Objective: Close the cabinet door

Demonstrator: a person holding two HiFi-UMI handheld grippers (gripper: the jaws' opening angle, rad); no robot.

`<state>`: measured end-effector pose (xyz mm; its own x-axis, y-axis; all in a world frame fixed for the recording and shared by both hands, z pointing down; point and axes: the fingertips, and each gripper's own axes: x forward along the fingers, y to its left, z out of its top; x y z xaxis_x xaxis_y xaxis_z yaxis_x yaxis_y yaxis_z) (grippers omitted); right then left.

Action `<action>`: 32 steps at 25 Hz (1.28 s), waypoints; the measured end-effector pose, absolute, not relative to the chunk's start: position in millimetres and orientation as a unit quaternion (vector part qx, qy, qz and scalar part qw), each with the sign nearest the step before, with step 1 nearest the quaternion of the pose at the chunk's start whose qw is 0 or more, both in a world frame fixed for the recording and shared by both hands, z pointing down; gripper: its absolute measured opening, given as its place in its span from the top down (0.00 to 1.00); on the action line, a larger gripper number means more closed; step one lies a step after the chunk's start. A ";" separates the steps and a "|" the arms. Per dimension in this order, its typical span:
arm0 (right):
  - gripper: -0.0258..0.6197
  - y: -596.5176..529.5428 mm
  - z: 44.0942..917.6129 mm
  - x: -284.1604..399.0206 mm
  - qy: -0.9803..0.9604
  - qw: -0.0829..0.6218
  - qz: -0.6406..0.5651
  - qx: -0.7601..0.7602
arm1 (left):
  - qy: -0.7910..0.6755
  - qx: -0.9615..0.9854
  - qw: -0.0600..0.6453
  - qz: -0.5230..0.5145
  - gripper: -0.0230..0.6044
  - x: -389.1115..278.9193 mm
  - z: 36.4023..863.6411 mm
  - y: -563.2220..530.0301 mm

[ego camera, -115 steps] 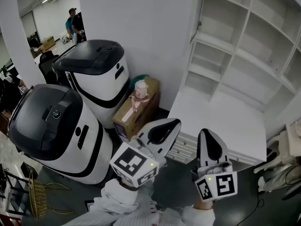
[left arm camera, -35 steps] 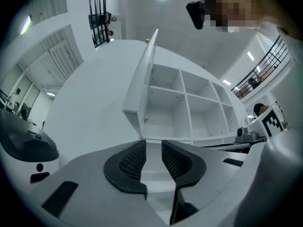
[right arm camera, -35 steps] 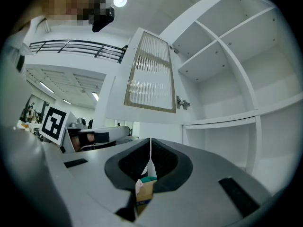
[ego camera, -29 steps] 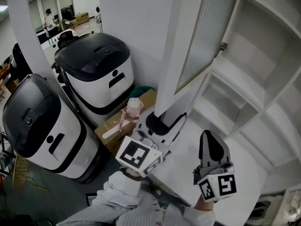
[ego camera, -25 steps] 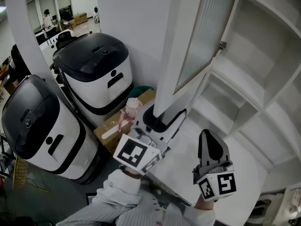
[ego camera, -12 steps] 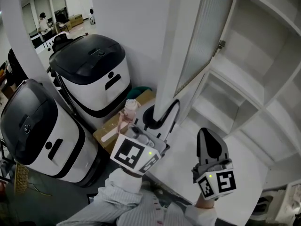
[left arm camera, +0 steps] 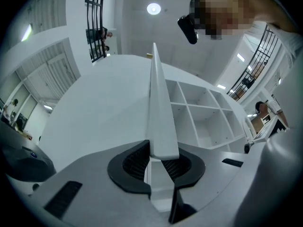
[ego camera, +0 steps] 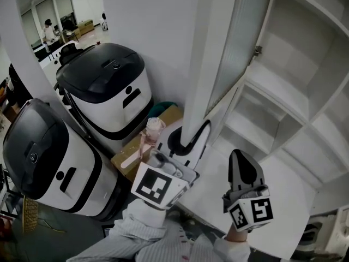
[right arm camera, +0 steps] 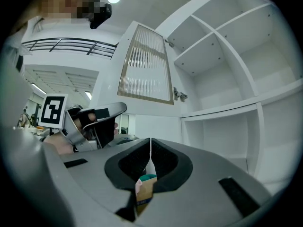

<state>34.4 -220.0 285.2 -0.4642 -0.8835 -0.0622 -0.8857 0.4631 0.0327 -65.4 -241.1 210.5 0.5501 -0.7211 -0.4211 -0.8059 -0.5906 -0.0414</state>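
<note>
The white cabinet door point(ego camera: 210, 64) with a ribbed glass panel point(ego camera: 240, 37) stands swung out from the open shelf cabinet point(ego camera: 283, 91). My left gripper point(ego camera: 188, 135) is shut on the door's lower corner; in the left gripper view the door's edge point(left arm camera: 158, 108) sits clamped between the pads of that gripper point(left arm camera: 161, 155). My right gripper point(ego camera: 245, 165) hovers over the white counter, shut with nothing in it. The right gripper view shows its own tips point(right arm camera: 149, 148) touching, the door point(right arm camera: 144, 65) above, and the left gripper point(right arm camera: 102, 117) at the left.
Two large black-and-white machines point(ego camera: 103, 86) point(ego camera: 49, 157) stand left of the door. A cardboard box point(ego camera: 144, 146) with a pink item lies between them and the cabinet. The white counter point(ego camera: 256, 190) lies below the shelves. A person point(ego camera: 48, 30) stands far back.
My left gripper's jaws, open around the door's lower corner a second ago, have closed on it. The right gripper has stayed where it was.
</note>
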 end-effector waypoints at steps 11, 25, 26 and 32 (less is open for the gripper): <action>0.94 -222.1 282.0 47.9 0.852 0.030 0.024 -0.522 | 0.451 -0.868 0.102 0.181 0.84 -58.8 211.3 -235.9; 0.94 -206.8 288.3 107.6 0.881 0.032 0.012 -0.471 | 0.522 -0.828 0.123 0.162 0.83 -6.7 209.8 -214.0; 0.94 -206.3 288.9 111.8 0.882 0.032 0.011 -0.469 | 0.525 -0.826 0.122 0.162 0.83 -2.8 209.0 -213.3; 0.94 -201.6 293.1 135.4 0.883 0.032 0.007 -0.468 | 0.544 -0.814 0.134 0.153 0.82 11.4 213.3 -208.1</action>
